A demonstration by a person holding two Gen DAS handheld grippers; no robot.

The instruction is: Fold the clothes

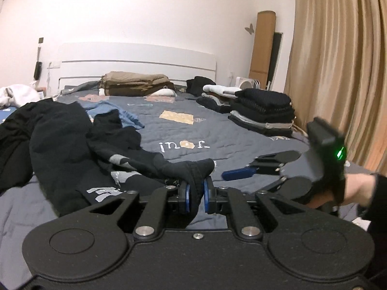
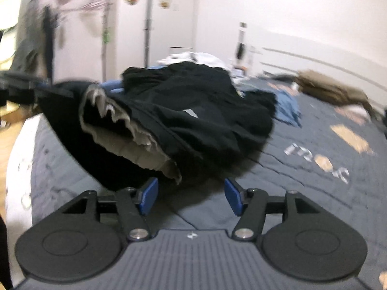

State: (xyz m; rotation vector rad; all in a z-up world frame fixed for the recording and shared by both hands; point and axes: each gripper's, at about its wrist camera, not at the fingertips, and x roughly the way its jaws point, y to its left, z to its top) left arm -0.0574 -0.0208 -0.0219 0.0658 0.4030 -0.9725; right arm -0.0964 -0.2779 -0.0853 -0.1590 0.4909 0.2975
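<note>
A black garment (image 1: 72, 145) with a grey printed patch lies crumpled on the bed's left side. My left gripper (image 1: 196, 197) is shut on a bunched black edge of it, near the bed's front. In the right wrist view the same black garment (image 2: 193, 111) shows a grey fleece lining and an open hem facing me. My right gripper (image 2: 191, 195) is open and empty just in front of that hem; it also shows in the left wrist view (image 1: 244, 171), to the right of the left gripper, above the quilt.
The bed has a dark grey quilt (image 1: 217, 130). Stacks of folded dark clothes (image 1: 263, 108) stand at the right, a folded brown pile (image 1: 135, 83) by the white headboard, a blue garment (image 1: 113, 112) behind the black one. Curtains (image 1: 338, 60) hang at the right.
</note>
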